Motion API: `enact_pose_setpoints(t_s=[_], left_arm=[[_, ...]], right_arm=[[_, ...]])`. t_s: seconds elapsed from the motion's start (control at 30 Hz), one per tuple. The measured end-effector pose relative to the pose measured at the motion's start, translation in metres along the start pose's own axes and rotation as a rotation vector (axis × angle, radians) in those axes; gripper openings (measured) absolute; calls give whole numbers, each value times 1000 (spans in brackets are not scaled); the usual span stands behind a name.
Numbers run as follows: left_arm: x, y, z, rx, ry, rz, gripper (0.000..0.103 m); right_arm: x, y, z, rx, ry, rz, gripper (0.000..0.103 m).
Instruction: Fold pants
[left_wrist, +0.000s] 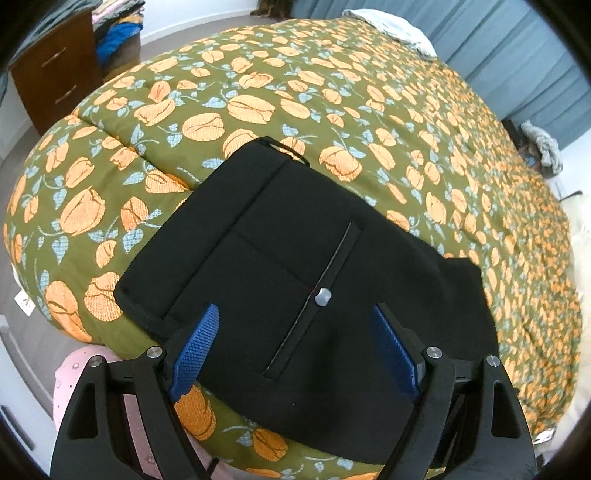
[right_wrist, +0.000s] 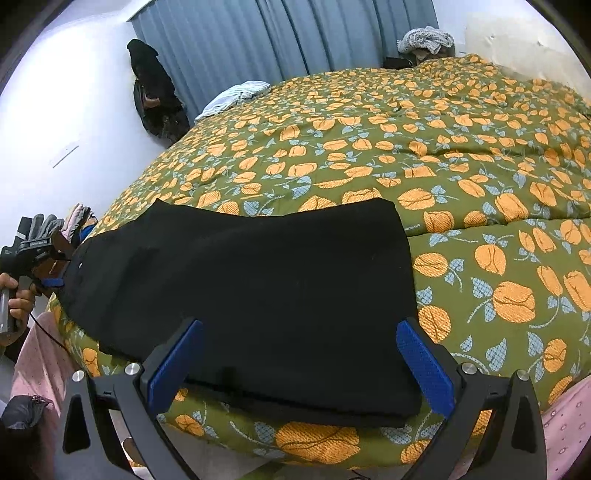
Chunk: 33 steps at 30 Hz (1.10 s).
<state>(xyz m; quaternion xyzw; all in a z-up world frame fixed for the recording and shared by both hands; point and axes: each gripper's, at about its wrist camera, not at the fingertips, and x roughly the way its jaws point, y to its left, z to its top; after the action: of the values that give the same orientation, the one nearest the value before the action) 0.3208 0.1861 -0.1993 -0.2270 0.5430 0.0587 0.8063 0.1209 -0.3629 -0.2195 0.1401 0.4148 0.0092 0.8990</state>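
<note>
I see black pants (right_wrist: 236, 291) lying flat on a bed with a green flower blanket (right_wrist: 461, 155). They sit near the bed's edge, at 6 o'clock in both views, stretched from the waist end by my left side to the leg end by my right.

My left gripper (left_wrist: 293, 325) hangs over the waist end. Its 2 blue fingers (left_wrist: 195, 350) are wide apart and hold nothing. Between them I see a pocket slit with a small silver button (left_wrist: 322, 296). A belt loop (left_wrist: 288, 147) sticks out at 12 o'clock on the pants.

My right gripper (right_wrist: 299, 343) hangs over the leg end. Its 2 fingers are wide apart too, with the cloth under them, not pinched.

In the right view, a hand (right_wrist: 16, 295) holds the left gripper at 9 o'clock. Blue curtains (right_wrist: 277, 40) hang at 12 o'clock. A brown drawer chest (left_wrist: 55, 74) stands at 10 o'clock in the left view.
</note>
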Motion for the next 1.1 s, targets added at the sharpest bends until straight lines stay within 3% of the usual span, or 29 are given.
enact_pose_setpoints(t_s=[0.3, 0.43, 0.87, 1.03, 1.1], left_arm=[[-8, 27, 14, -85, -30, -114, 85], [-5, 29, 19, -92, -2, -113, 85], [-10, 27, 25, -24, -25, -100, 85], [-23, 40, 39, -16, -100, -126, 85], [-18, 51, 48, -30, -95, -123, 85]], right_arm=[[-1, 11, -3, -56, 13, -40, 103], [-5, 17, -5, -85, -5, -47, 103], [-1, 16, -5, -83, 6, -44, 103], [4, 14, -4, -76, 21, -33, 103], [6, 14, -3, -76, 27, -34, 103]])
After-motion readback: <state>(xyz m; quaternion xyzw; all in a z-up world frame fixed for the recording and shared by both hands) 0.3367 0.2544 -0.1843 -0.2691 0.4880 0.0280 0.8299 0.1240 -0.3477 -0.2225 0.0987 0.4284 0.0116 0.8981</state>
